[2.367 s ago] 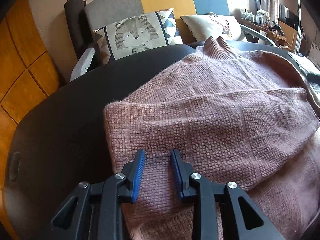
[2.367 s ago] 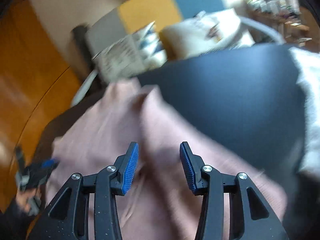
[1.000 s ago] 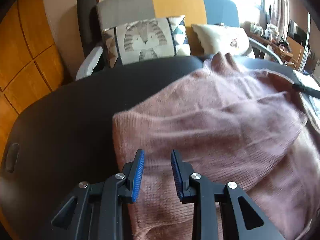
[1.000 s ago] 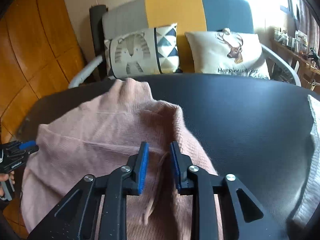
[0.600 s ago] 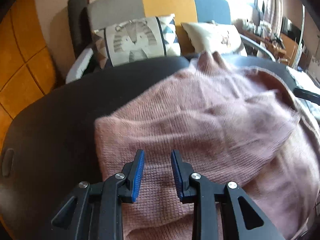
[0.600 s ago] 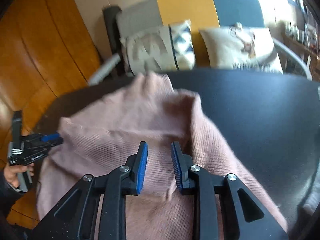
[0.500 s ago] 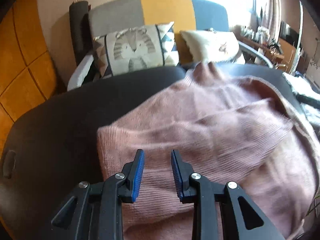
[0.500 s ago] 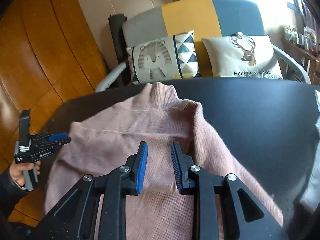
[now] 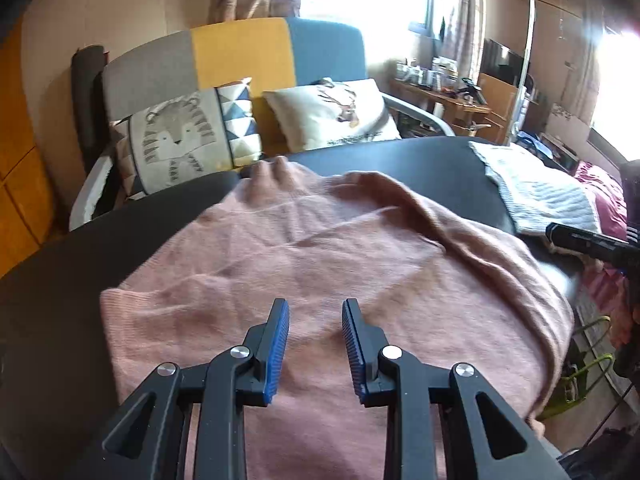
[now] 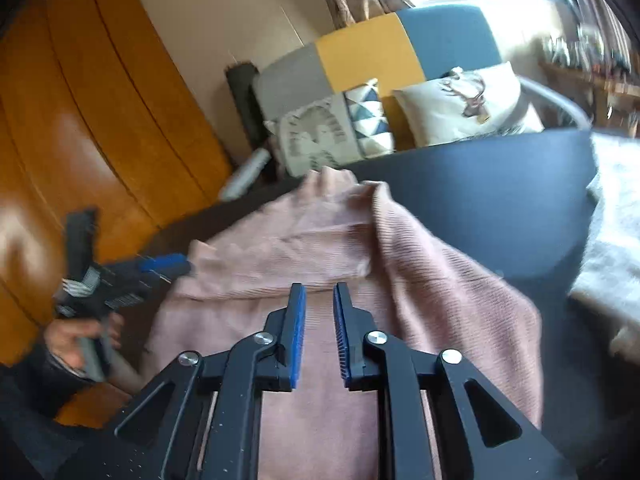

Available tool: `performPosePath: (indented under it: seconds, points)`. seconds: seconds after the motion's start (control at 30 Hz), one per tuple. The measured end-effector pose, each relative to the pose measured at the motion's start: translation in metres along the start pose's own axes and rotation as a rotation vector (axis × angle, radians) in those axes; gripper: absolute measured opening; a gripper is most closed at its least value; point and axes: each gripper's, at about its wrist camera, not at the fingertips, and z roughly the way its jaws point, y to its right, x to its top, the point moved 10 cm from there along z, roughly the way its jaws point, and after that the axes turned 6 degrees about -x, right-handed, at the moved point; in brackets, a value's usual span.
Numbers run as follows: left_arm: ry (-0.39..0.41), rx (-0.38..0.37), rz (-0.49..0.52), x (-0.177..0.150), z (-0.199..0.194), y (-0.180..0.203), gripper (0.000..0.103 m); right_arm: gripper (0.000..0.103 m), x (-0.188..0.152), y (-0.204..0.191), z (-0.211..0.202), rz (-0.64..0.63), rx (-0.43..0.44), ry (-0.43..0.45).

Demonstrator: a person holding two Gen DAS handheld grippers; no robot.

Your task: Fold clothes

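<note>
Both my grippers have lifted off the dusty-pink knitted sweater (image 9: 304, 256), which lies spread along the black desk's (image 9: 400, 164) near edge; left gripper (image 9: 314, 344) and right gripper (image 10: 319, 334) hover part-open, empty.

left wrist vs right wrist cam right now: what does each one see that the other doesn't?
Left wrist only: the dark red fabric past the white knit, a cluttered desk, and the right gripper's tip entering from the right edge.

Right wrist only: the orange wooden wall panels and the person's hand holding the left gripper at the sweater's left edge.

Both: the pink sweater on the black table, the tiger cushion, the deer cushion, the white knit. Both grippers' jaws stand apart, holding nothing.
</note>
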Motion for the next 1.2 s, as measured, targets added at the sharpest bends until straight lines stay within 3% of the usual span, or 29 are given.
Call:
performPosePath:
  seconds: [0.07,0.13,0.17,0.27,0.37,0.53,0.7,0.73,0.8,0.83,0.97,1.1,1.2]
  points:
    - [0.0,-0.005,0.008,0.0,-0.003,0.009,0.027,0.045,0.001,0.006,-0.012,0.042,0.01,0.025]
    - [0.0,-0.01,0.015,-0.001,-0.006,0.019,0.027,0.055,0.001,0.014,-0.024,0.074,0.004,0.046]
    - [0.0,-0.012,0.019,-0.001,-0.007,0.024,0.027,0.059,-0.004,0.024,-0.027,0.055,-0.059,0.044]
    - [-0.004,-0.022,0.029,-0.002,-0.01,0.037,0.027,0.059,-0.031,0.051,-0.032,0.019,-0.212,-0.004]
    - [-0.015,-0.037,0.032,-0.005,-0.008,0.049,0.027,0.059,-0.07,0.063,-0.036,-0.012,-0.305,-0.076]
    - [-0.038,-0.074,0.037,-0.008,-0.002,0.068,0.027,0.059,-0.12,0.054,-0.029,-0.041,-0.316,-0.167]
    - [-0.04,-0.128,0.033,-0.009,-0.005,0.087,0.027,0.059,-0.143,0.047,-0.001,-0.199,-0.402,-0.256]
    - [-0.04,-0.139,0.031,-0.01,-0.006,0.09,0.027,0.054,-0.144,0.051,-0.001,-0.215,-0.418,-0.266]
    - [-0.045,-0.148,0.024,-0.013,-0.006,0.092,0.027,0.033,-0.141,0.058,-0.005,-0.216,-0.444,-0.282]
    - [-0.048,-0.151,0.02,-0.014,-0.006,0.091,0.027,0.011,-0.135,0.063,-0.009,-0.192,-0.445,-0.283]
    - [-0.06,-0.187,-0.004,-0.021,-0.005,0.091,0.027,0.011,-0.104,0.076,-0.034,0.007,-0.376,-0.236]
    - [-0.015,-0.305,0.007,-0.016,-0.012,0.109,0.027,0.011,-0.053,0.063,-0.055,0.286,-0.117,-0.128]
    - [0.033,-0.415,0.036,-0.011,-0.025,0.128,0.027,0.011,-0.017,0.038,-0.052,0.349,0.025,-0.08]
